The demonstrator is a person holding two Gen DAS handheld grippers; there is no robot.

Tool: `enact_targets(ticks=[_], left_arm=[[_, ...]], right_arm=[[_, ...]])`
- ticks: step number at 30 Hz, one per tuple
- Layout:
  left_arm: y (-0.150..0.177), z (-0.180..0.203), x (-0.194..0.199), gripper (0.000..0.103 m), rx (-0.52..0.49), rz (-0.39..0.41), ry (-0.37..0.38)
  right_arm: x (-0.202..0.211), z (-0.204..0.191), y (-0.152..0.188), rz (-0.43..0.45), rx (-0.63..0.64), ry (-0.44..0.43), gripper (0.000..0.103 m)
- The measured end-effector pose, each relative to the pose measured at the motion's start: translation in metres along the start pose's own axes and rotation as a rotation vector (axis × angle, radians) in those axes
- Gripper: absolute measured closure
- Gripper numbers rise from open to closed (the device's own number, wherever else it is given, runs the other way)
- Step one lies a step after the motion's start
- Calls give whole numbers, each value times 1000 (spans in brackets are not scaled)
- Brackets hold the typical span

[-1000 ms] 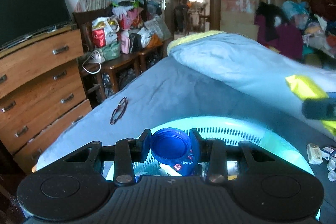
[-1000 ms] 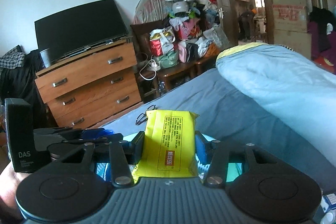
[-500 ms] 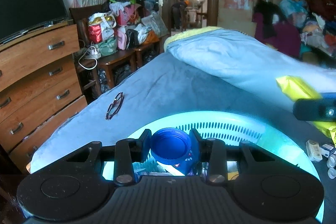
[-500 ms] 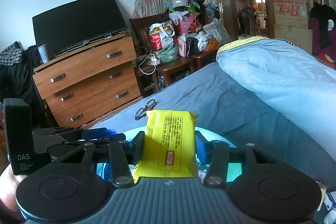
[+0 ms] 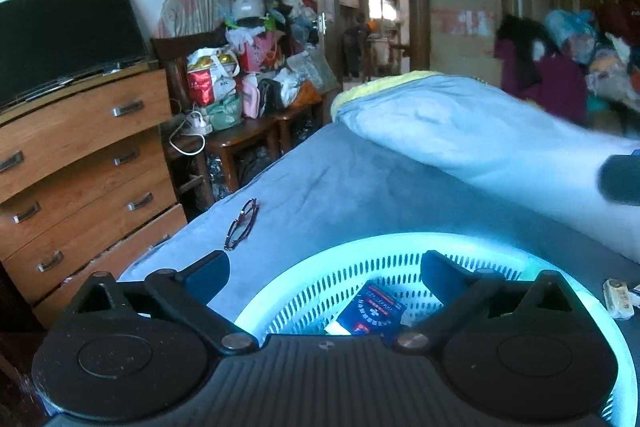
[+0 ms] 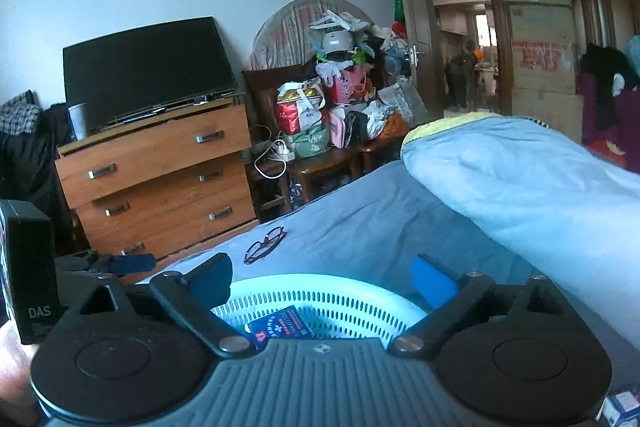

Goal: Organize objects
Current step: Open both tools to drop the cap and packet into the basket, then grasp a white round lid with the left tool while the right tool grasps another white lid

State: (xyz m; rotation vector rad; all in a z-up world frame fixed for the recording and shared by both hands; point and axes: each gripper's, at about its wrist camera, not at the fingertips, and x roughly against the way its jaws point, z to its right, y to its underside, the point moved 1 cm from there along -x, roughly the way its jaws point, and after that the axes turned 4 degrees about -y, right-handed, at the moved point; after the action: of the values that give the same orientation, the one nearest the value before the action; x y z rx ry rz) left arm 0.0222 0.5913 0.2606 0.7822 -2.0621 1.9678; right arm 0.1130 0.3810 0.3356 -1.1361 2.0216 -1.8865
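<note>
Both tongs hang over a round, pale cyan slotted basket [image 5: 400, 247] that sits on a bed covered by a blue-grey sheet [image 5: 340, 179]. The left gripper [image 5: 324, 275] has its two fingers spread wide apart with nothing between them; directly below and just ahead of the gap, inside the basket, lies a dark blue box with a white cross and red marks [image 5: 370, 311], tilted on its side. The right gripper [image 6: 322, 277] is likewise wide apart and empty, and the same blue box [image 6: 280, 325] shows below its gap, slightly toward its left finger, against the basket's slotted wall [image 6: 340, 307]. Beyond the left finger of each gripper, a pair of dark-rimmed glasses [image 5: 242, 225] lies flat on the sheet, apart from the basket. To the right of the left gripper, a small pale packet [image 5: 618, 299] rests on the bed just outside the basket rim, and farther right a blurred dark shape enters at the frame edge; I cannot tell what it is. In the right wrist view the left tool appears at far left with a black block marked DAS [image 6: 30, 271]. Ahead and to the right of both grippers a light blue quilt [image 6: 520, 171] is heaped on the bed, and ahead to the left stands a wooden dresser [image 6: 160, 175] with a dark television [image 6: 148, 67] on top.
</note>
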Motion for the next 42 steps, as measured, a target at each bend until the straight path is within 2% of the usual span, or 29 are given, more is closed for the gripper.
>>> enact_targets(ticks=[10,13,15,19,22,24,27,30,33,37,39,40,41,42], left_arm=[[-2,20,8,0,-32,10,16],[-2,33,16,0,-35,22,52],[0,46,28,0,-38,49,106],[11,89,69,0,-63,160,298],[29,137,97,0,-112,206,459],[46,172,108,0,-144,206,549],[77,227,110,0,-205,155,671],[110,278,99,1,-282,80,744],[137,318,80,3,-289,-22,801],[162,353,56,3,-328,-89,839],[168,369,45,4,-345,-96,847],[170,380,39,4,-354,-98,850],[171,392,33,5,-360,-101,850],[174,400,29,7,-364,-107,856]], right_arm=[[23,22,11,22,-52,13,6],[45,35,26,53,-81,22,6],[75,47,52,99,-88,59,5],[145,84,133,133,-81,217,5],[191,126,197,83,-142,352,6],[221,165,238,23,-219,479,10],[258,221,280,-25,-273,678,13],[277,278,305,-57,-332,822,15],[281,323,318,-67,-359,883,15],[274,361,330,-104,-383,872,17],[268,373,335,-127,-393,845,30],[267,376,338,-136,-402,827,52],[267,375,339,-131,-397,832,60],[269,373,341,-122,-402,824,61]])
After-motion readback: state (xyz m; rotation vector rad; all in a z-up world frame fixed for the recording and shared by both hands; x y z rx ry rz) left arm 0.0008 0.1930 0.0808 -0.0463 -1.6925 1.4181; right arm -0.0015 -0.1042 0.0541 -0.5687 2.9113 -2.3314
